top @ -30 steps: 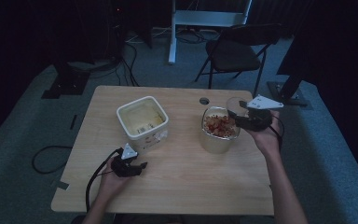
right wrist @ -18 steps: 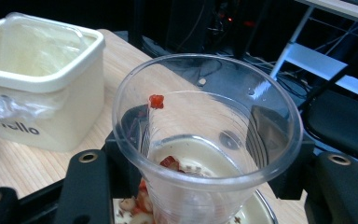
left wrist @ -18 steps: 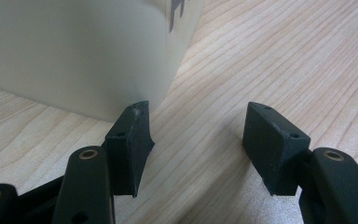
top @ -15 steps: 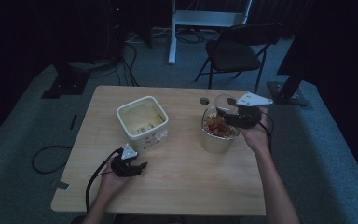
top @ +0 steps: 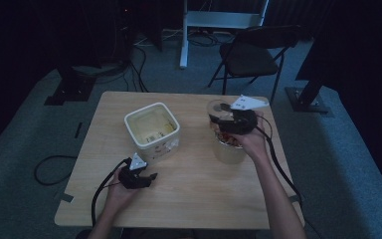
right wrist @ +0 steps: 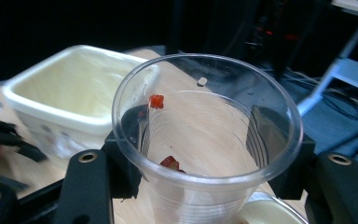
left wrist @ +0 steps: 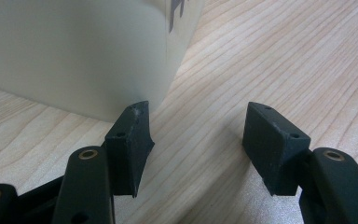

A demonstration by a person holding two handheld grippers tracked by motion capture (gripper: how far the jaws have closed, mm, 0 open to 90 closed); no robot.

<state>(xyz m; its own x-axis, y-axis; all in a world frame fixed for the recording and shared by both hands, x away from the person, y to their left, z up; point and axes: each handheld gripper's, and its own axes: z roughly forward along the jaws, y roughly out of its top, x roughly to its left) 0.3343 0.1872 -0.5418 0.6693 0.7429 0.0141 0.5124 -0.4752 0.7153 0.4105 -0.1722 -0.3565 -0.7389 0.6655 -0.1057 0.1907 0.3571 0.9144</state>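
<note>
Pale wood grain runs across the table (top: 199,194) where we work, and on it we see a cream square tub (top: 152,130) standing left of centre, open at the top. Our left tongs (top: 149,178) rest low on the table just in front of that tub, held in our left hand (top: 119,191); in the left gripper view their two black jaws stand well apart with bare wood between them, and the tub's near wall (left wrist: 74,51) rises just beyond the left jaw, not quite touching as far as we can tell.

Our right tongs (top: 218,121) are clamped on a clear plastic cup (top: 219,109), one jaw on each side of its wall, as the right gripper view shows through the plastic. The cup (right wrist: 205,140) is held above the table, and a few small red bits (right wrist: 156,101) cling inside it. Directly beneath our right hand (top: 251,142) stands a pale round container (top: 229,149) with reddish pieces in it. We cannot tell whether the cup touches that container. Behind the table, a dark folding chair (top: 253,52) stands on the grey carpet (top: 25,139).
</note>
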